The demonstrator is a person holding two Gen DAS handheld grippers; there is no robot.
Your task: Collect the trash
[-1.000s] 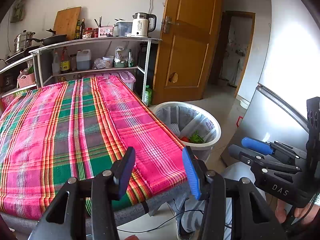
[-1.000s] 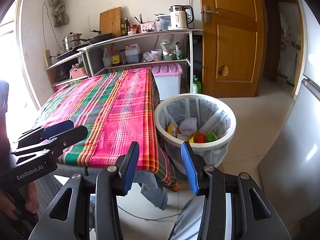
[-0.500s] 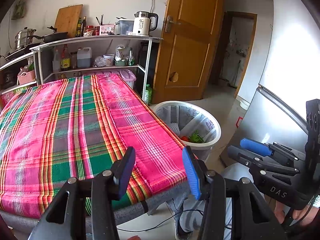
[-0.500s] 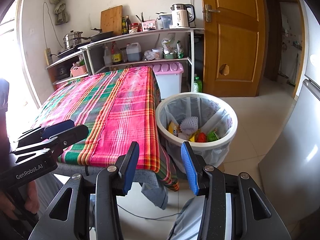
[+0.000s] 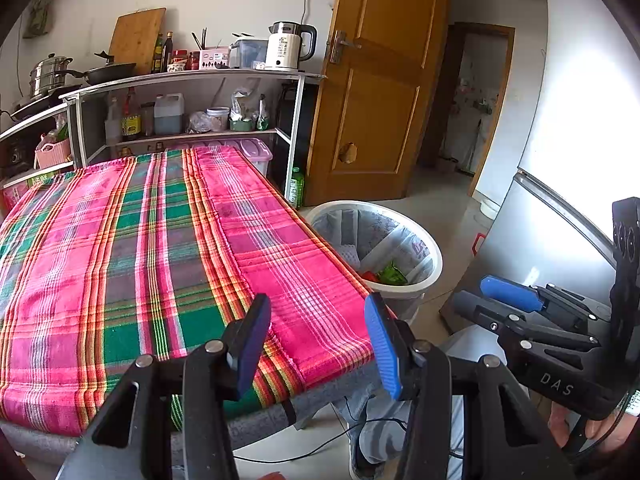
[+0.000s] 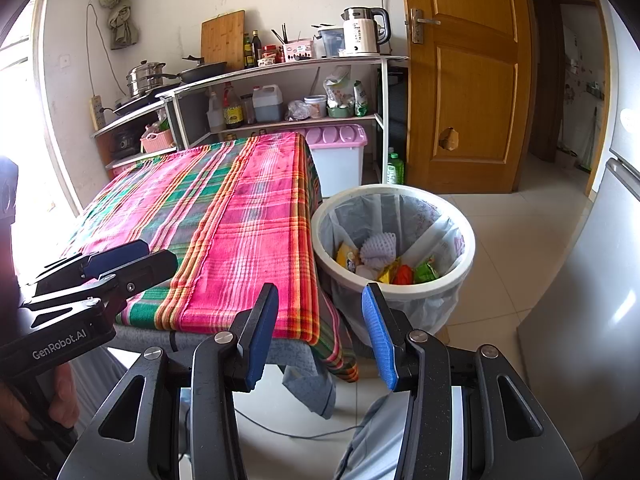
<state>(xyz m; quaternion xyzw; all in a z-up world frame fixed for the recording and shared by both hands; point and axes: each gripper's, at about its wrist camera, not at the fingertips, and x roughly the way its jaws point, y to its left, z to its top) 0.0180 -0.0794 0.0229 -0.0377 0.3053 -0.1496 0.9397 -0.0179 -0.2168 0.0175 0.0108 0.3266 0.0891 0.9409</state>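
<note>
Right wrist view: you are holding both tongs, right (image 6: 320,336) and left (image 5: 318,346), parted and empty over the worktop (image 6: 224,240) edge, trash (image 6: 384,262) lying in the bin (image 6: 468,248) beside it.

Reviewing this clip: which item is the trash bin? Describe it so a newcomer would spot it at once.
Start at the table with the pink and green plaid cloth; the trash bin stands on the tiled floor beside the table's right edge, in front of the wooden door. It is round and white, lined with a clear bag, with colourful wrappers inside, unlike the boxy pink-lidded storage box behind it.
</note>
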